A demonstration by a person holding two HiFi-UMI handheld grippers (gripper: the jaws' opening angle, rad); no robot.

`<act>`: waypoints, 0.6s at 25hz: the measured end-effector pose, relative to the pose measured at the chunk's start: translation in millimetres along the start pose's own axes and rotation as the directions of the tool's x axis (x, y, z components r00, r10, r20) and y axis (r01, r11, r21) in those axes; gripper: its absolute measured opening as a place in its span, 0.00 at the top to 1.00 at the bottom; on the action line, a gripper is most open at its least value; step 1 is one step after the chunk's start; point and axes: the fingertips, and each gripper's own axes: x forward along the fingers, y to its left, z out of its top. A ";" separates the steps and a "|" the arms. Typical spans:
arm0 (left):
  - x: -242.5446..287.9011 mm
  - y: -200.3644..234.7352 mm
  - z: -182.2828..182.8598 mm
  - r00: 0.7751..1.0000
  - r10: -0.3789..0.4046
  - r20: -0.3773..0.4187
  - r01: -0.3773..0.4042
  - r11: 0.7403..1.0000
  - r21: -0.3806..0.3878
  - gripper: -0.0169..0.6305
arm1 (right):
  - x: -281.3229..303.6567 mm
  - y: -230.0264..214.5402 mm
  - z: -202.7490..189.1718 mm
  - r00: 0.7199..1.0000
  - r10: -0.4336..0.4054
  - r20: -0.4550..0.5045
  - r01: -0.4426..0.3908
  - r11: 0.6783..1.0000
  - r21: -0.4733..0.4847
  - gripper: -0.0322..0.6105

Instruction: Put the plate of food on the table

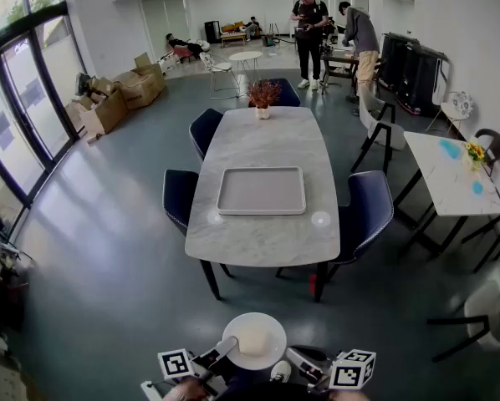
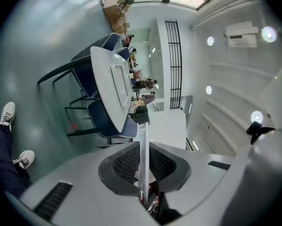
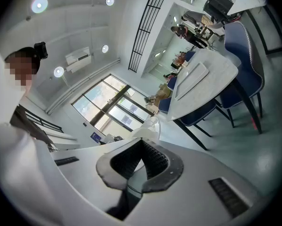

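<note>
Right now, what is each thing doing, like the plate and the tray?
Plate: held above the floor, food on it, not yet on the table.
Left gripper: shut on the plate's rim.
Right gripper: shut on the plate's opposite rim.
Tray: flat on the table, empty.
Flower pot: upright at the table's far end.

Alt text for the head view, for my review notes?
The left claw and right claw hold a white plate of pale food at the frame's bottom. Ahead stands a marble table with an empty grey tray, blue chairs around it.
</note>
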 end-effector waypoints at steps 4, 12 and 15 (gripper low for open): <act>-3.8 -3.2 -0.9 1.000 -0.003 0.004 0.003 1.000 -0.011 0.92 | -0.2 0.9 -8.3 1.000 -0.015 -0.009 0.016 0.998 0.053 0.93; -5.7 -0.8 0.4 1.000 0.009 0.007 -0.009 1.000 -0.007 0.92 | 0.6 3.0 -6.3 1.000 0.002 0.006 -0.002 0.999 0.039 0.93; -3.6 -1.4 0.2 1.000 0.003 0.008 -0.003 1.000 -0.014 0.92 | 1.9 5.0 -6.8 0.999 0.048 0.020 -0.049 0.998 0.041 0.93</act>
